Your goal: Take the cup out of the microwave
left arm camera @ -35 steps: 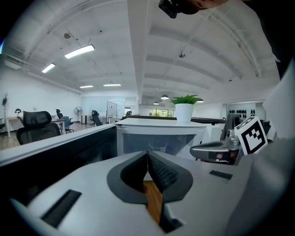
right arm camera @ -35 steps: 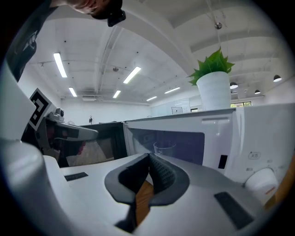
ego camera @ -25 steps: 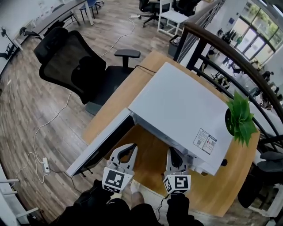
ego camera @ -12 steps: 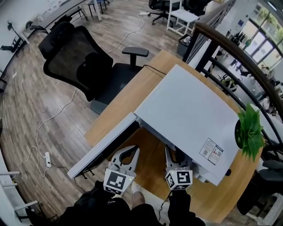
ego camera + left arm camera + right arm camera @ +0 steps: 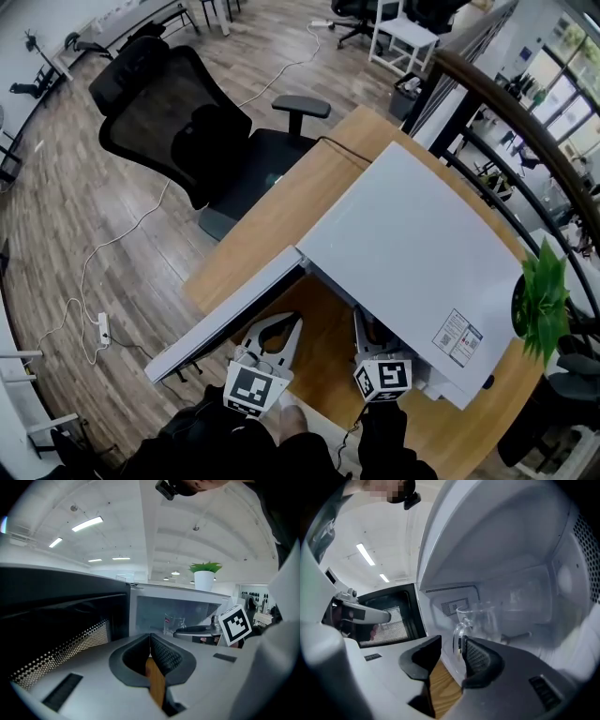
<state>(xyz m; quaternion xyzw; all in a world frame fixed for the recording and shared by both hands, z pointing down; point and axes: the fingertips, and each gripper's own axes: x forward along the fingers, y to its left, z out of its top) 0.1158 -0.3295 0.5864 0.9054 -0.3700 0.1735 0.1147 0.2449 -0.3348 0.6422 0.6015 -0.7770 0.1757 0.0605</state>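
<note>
So the right hand-held gripper [image 5: 451, 638] is pushing deeper into the microwave [image 5: 412, 253] than a second ago. In the head view its front end is now slipping out of sight under the white top, where before it was sitting out in front of the opening. Its jaws are standing apart, not gripping anything yet, and the handle [image 5: 455, 644] of the glass cup [image 5: 480, 619] is lining up right at the gap, just off the right jaw tip. The cup is standing inside the cavity. The left hand-held gripper [image 5: 150, 639] is hanging back over the counter [image 5: 272, 234] by the open door [image 5: 225, 314], jaws pressed together on nothing. I'm guessing the handle grab is coming up next.
</note>
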